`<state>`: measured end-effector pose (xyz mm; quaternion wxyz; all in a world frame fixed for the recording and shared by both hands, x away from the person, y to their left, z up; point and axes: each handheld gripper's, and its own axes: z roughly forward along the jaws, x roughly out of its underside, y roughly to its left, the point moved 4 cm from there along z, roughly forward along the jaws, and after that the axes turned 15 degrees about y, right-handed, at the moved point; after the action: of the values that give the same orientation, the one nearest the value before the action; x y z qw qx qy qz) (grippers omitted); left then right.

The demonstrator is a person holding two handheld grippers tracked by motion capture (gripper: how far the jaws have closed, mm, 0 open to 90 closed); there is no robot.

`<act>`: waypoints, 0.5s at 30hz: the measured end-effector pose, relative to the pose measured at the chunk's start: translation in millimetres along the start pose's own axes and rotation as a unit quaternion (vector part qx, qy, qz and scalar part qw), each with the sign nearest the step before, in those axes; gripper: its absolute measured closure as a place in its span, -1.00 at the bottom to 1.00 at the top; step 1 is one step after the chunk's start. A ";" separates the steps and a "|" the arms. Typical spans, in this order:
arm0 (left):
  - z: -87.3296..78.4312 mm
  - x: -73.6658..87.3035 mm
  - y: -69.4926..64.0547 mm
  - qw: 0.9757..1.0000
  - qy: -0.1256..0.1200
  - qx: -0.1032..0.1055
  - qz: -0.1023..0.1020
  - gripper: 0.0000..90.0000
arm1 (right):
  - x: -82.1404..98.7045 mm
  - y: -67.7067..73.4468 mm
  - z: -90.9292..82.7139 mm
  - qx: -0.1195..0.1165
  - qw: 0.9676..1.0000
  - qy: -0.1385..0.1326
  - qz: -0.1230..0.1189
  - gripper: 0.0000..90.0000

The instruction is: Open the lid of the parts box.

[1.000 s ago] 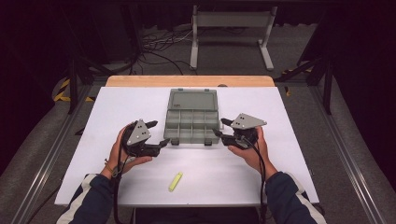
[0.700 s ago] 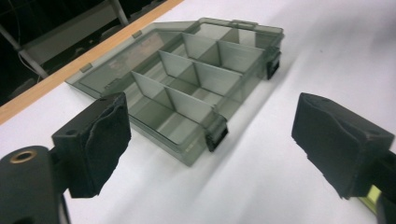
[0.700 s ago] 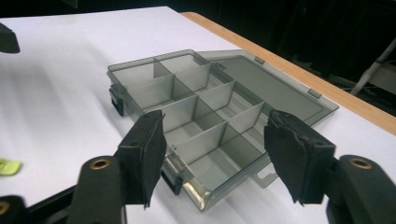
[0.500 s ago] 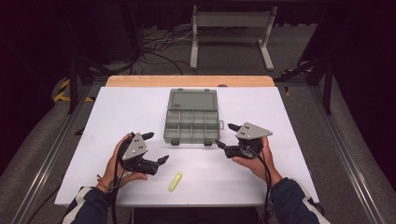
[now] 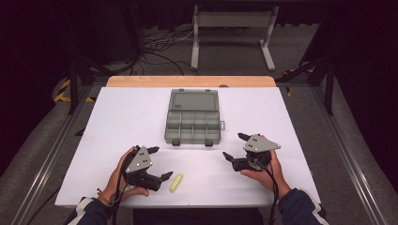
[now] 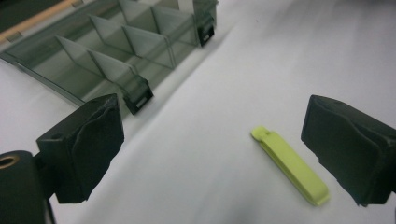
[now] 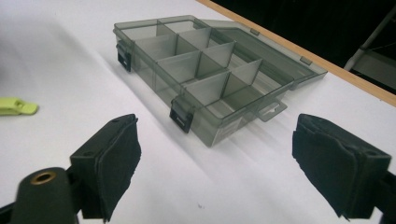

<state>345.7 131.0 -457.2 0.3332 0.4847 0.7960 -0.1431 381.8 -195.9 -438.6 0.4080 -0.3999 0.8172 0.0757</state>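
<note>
My left gripper [image 5: 158, 163], jaws just spreading and empty, sat nearest the small yellow-green plastic clip [image 6: 290, 164], lying lower right, long axis diagonal; my right gripper [image 5: 233, 146] gaped empty.

White tabletop [image 5: 122, 117], open grey compartment box [image 5: 193, 123], yellow-green clip [image 5: 176, 182] beside left tongs [image 5: 160, 163], right tongs [image 5: 233, 146], both empty, jaws just widened.

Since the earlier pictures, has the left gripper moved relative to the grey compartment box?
Yes. The left gripper has drawn back from the grey plastic compartment box toward the table's near edge, close to the yellow-green plastic strip; its jaws have just been opening, with nothing between them.
</note>
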 end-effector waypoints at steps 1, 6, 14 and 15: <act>1.0 1.1 -2.2 1.000 0.002 0.006 -0.002 -0.89 | 3.1 1.0 -1.9 0.000 1.000 0.002 0.000 -0.68; 9.8 8.3 -16.8 0.999 0.035 0.026 -0.006 -0.89 | 13.4 3.1 -3.2 -0.004 1.000 0.014 0.004 -0.68; 21.9 13.9 -30.5 0.995 0.086 0.016 -0.046 -0.74 | 20.2 8.3 -0.3 -0.005 1.000 0.028 -0.008 -0.68; 23.4 14.3 -31.9 0.995 0.090 0.017 -0.051 -0.72 | 19.1 8.6 1.0 -0.003 1.000 0.029 -0.011 -0.68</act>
<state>322.9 112.2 -487.1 0.2445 0.4598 0.8439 -0.1289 369.7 -201.0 -454.9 0.3837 -0.4118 0.8242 0.0620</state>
